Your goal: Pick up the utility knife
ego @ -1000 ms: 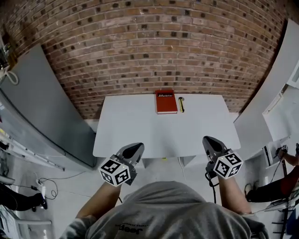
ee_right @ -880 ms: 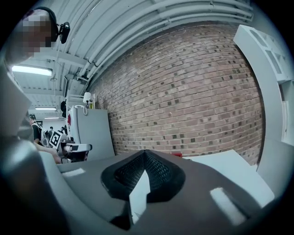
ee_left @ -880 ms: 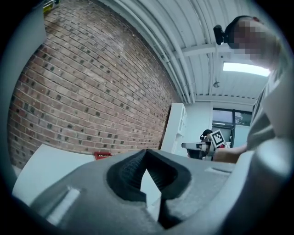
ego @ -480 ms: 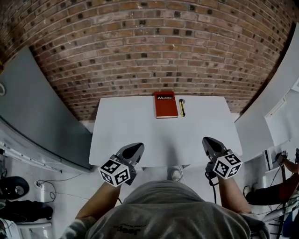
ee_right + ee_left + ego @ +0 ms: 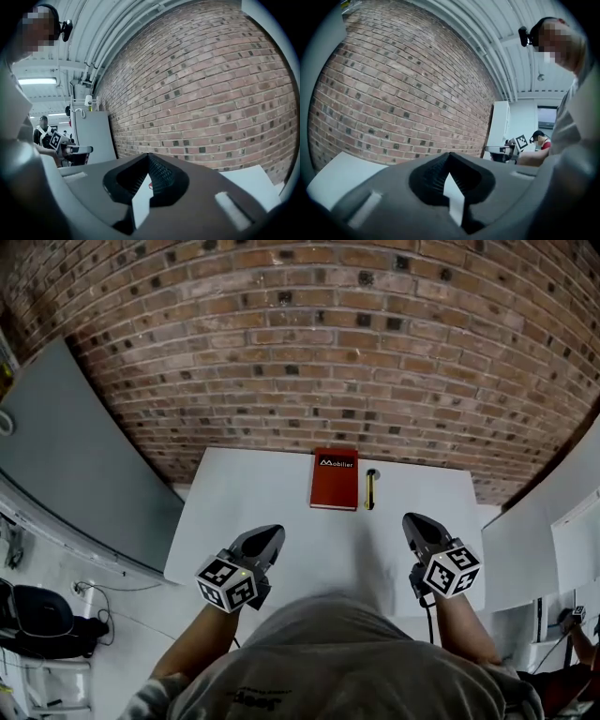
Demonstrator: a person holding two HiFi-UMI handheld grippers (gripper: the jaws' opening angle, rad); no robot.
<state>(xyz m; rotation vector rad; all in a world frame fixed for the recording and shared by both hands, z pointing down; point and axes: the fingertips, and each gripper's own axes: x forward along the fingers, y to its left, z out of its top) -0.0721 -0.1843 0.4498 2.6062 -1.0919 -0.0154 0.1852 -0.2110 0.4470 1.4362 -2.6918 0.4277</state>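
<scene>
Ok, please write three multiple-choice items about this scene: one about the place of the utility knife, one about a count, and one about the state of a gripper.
1. In the head view, where does the slim yellow-and-black utility knife lie relative to the red rectangular book?
A. on top of it
B. at its left
C. just at its right

2. How many things lie on the white rectangular table?
A. two
B. four
C. six

3. How do the jaws of the right gripper stand?
A. shut, empty
B. shut on the knife
C. wide open

Answers:
1 C: the knife lies along the book's right edge.
2 A: only the book and the knife lie there.
3 A: the right gripper view shows the tips together with nothing between them.
</scene>
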